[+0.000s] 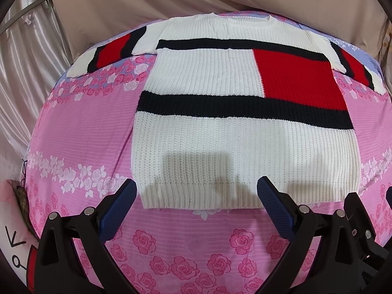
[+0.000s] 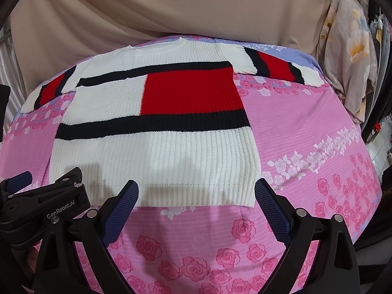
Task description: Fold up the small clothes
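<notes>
While spread wide, both grippers (image 1: 197,191) (image 2: 196,191) hover over sweater hem (image 1: 196,196).

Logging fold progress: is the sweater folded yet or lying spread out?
Spread out. The sweater lies flat on the pink sheet, both sleeves out sideways, hem unturned; both grippers open.

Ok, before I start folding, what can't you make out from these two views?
- Underside of the sweater: hidden in both views, it lies flat on the bedsheet.
- Right sleeve cuff: squeezed at the left view's fisheye edge.
- Left sleeve cuff: small and distorted in the right view.
- Hem under the left tool: shadowed there.
- Right tool: barely in the left view, cut off by the edge.
</notes>
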Demonstrator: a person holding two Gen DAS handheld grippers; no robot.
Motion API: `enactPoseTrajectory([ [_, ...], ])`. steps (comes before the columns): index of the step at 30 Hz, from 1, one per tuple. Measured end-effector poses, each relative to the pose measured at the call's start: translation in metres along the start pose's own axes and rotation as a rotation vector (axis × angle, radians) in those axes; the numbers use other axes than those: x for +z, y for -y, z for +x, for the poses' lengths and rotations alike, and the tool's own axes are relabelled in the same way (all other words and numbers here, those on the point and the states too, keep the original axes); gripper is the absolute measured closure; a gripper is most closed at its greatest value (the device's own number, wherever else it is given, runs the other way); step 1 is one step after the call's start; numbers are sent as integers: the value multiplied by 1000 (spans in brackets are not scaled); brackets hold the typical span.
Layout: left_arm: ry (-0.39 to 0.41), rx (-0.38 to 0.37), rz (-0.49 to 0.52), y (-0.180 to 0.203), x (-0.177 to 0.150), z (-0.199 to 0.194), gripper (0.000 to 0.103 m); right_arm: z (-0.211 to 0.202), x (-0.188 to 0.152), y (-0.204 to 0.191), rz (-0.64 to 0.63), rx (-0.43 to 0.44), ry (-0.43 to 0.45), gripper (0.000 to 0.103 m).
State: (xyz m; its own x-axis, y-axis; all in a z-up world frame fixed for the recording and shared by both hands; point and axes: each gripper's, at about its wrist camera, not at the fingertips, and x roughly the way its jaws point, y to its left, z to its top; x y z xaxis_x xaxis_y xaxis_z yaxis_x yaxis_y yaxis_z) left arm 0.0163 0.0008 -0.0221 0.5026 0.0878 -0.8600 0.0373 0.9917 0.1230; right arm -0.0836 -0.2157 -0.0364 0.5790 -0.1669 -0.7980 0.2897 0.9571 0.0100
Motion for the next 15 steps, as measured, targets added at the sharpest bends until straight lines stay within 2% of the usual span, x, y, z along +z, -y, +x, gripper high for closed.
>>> enactPoseTrajectory([
  [15, -64, 1, -3, 5, 4, 20, 7, 22, 7, -3, -3, 5, -67, 9],
])
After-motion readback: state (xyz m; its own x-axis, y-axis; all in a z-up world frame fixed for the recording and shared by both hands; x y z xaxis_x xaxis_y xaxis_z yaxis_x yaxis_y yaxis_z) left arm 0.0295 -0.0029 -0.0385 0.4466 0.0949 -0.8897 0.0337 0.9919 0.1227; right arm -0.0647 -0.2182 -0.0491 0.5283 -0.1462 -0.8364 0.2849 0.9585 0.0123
